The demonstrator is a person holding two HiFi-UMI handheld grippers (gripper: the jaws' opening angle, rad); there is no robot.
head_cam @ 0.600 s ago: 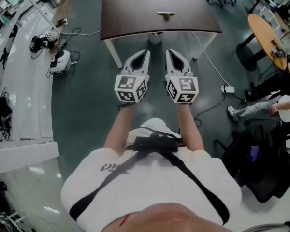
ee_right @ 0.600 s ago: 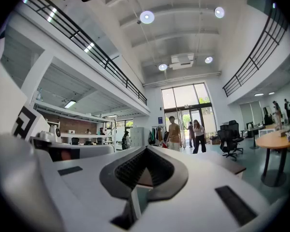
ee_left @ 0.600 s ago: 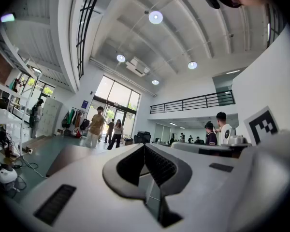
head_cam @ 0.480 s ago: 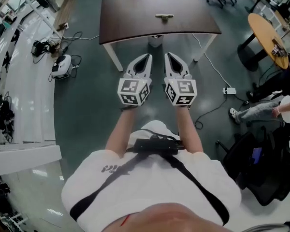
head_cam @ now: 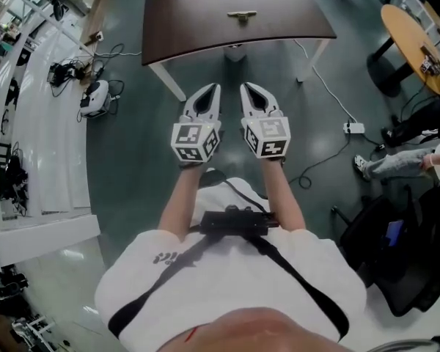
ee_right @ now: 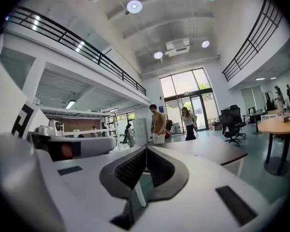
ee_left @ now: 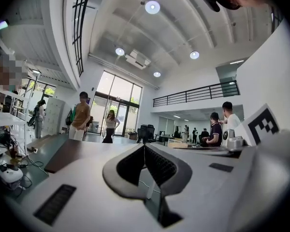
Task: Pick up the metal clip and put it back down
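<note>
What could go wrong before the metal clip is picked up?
The small brass-coloured metal clip lies on the dark brown table, ahead of the left gripper and right gripper, whose jaws are shut: unopened, they might only push it. A white cable crosses the floor beside the table: stepping closer, the person could trip.

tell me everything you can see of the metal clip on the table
The metal clip is small and pale brass-coloured, visible only in the head view. It looks like a bar with a short stub below, roughly a T; finer parts are too small to tell. It lies flat around mid-width on the dark brown table, touched only by the tabletop. The left gripper and right gripper are held short of the table, apart from it.
</note>
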